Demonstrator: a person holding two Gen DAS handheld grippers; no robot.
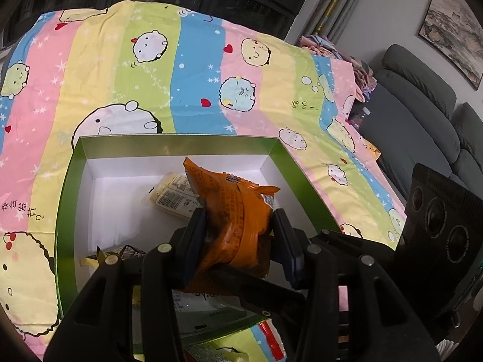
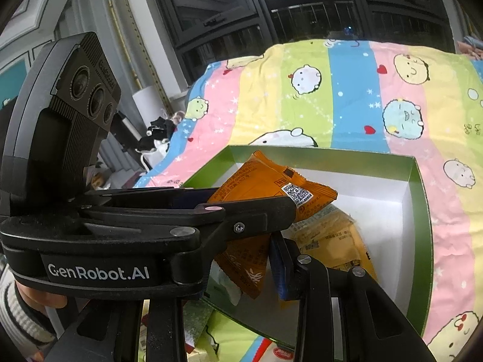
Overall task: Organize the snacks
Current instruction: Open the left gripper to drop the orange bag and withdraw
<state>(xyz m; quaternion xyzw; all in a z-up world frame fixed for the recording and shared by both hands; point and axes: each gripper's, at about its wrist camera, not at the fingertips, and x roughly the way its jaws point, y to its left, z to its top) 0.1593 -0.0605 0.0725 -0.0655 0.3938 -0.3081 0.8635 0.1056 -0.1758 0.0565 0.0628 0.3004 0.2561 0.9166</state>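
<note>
My left gripper point(image 1: 240, 235) is shut on an orange snack packet point(image 1: 238, 220) and holds it over the green box point(image 1: 65, 199) with a white inside. A pale yellow packet point(image 1: 173, 196) lies in the box beneath it. In the right wrist view the left gripper point(image 2: 211, 208) reaches across from the left with the orange packet point(image 2: 271, 181) above the box point(image 2: 422, 226). Yellow packets point(image 2: 332, 238) lie inside. My right gripper's right finger point(image 2: 282, 268) shows by a second orange packet point(image 2: 244, 265); its left finger is hidden.
The box rests on a striped cartoon bedsheet point(image 1: 196, 69). More snack packets point(image 2: 280, 354) lie on the sheet by the box's near edge. A grey sofa point(image 1: 422, 114) stands to the right of the bed, dark windows behind.
</note>
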